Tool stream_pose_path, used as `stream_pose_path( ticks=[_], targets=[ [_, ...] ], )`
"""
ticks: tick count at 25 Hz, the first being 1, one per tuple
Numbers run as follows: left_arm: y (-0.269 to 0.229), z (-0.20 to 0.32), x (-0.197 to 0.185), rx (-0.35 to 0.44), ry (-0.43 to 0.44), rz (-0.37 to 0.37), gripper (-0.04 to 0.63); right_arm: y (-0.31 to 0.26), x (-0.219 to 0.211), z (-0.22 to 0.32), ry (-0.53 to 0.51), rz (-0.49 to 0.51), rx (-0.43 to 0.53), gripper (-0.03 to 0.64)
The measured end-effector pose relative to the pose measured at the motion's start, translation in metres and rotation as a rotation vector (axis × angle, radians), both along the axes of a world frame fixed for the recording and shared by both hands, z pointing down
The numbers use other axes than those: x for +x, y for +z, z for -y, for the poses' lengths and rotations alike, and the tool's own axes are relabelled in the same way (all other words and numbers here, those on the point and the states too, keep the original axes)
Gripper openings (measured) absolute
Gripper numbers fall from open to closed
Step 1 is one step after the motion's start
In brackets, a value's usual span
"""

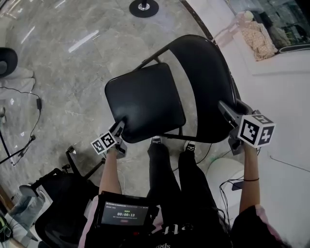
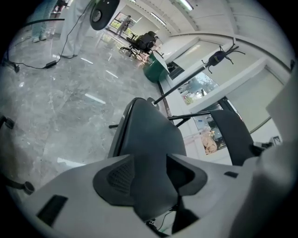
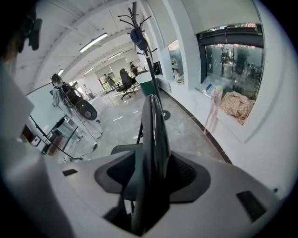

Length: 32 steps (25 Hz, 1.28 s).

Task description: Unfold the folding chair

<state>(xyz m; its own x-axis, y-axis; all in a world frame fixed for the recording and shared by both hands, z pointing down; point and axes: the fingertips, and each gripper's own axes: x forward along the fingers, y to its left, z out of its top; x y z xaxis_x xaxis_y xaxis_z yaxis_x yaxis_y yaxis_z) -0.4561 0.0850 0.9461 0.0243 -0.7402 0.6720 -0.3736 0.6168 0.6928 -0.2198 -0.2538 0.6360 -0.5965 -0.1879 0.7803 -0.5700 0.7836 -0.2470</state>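
A black folding chair stands on the marble floor, with its seat (image 1: 145, 101) down and its backrest (image 1: 203, 87) to the right. My left gripper (image 1: 118, 128) is at the seat's near left corner. In the left gripper view the seat (image 2: 149, 135) fills the gap between the pads, and the left gripper (image 2: 151, 179) is shut on it. My right gripper (image 1: 225, 109) is at the backrest's right edge. In the right gripper view the thin backrest (image 3: 153, 130) stands edge-on between the jaws of the right gripper (image 3: 151, 176), which is open, with a gap beside the left pad.
The person's legs (image 1: 169, 174) stand just behind the chair. A black office chair (image 1: 58, 203) is at the lower left and cables (image 1: 29, 131) trail over the floor at left. A white ledge with a cloth bundle (image 1: 256, 38) runs along the right. A round stand base (image 1: 144, 7) lies beyond.
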Motion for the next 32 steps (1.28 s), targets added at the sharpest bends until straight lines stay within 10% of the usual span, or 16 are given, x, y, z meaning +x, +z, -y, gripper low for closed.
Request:
stream_pose_path(
  ticks=[5,17,32],
  targets=[
    [-0.034,0.007,0.015,0.045,0.058,0.007,0.170,-0.046,0.016,0.010,0.090,0.025,0.143,0.209],
    [-0.160,0.036,0.056,0.146,0.303,0.101,0.020,-0.094,0.043,-0.089,0.030,0.044,0.072,0.194],
    [-0.336,0.068,0.124,0.440,0.281,0.195,0.012,-0.134,0.077,-0.175,0.051,0.133,0.010,0.046]
  ],
)
